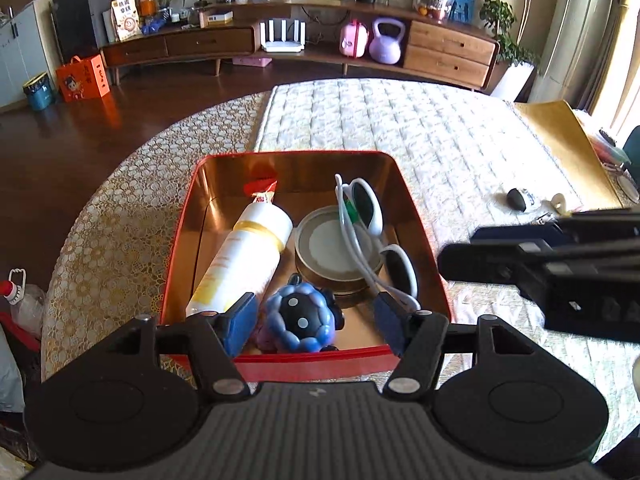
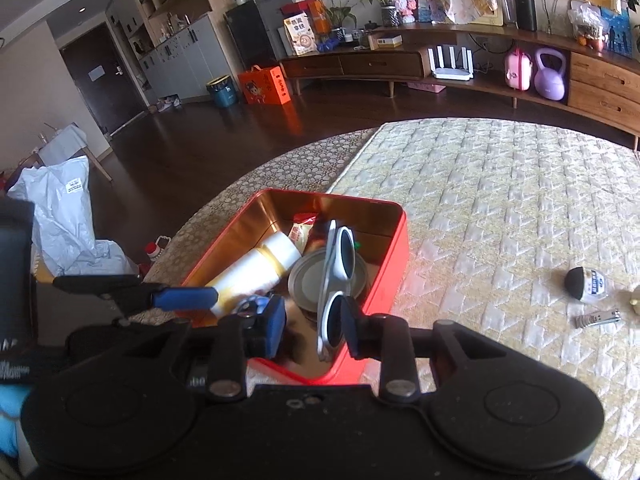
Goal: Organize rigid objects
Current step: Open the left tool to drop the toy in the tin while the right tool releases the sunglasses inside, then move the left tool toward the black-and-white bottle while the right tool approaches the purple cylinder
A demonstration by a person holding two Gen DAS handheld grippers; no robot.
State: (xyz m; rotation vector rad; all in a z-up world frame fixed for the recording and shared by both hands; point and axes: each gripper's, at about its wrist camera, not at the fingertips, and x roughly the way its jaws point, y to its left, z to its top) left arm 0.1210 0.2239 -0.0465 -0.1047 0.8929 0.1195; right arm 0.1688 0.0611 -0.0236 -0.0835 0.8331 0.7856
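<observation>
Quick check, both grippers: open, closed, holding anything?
Left gripper: open, empty, poised over the blue toy in the red tin.
Right gripper: open, straddling the white sunglasses, not clamped.

In the left wrist view, the left gripper (image 1: 316, 316) fingers cover the near ends of the white bottle (image 1: 240, 256) and the white sunglasses (image 1: 376, 236). The blue ball toy (image 1: 300, 320) hides a pink item beneath it; type cannot be determined. The right gripper (image 1: 560, 272) is blurred and cut off at the right edge. In the right wrist view, label text on the small bottle (image 2: 590, 285) is too small to read, and a yellowish object (image 2: 636, 295) is cut off at the right edge.
</observation>
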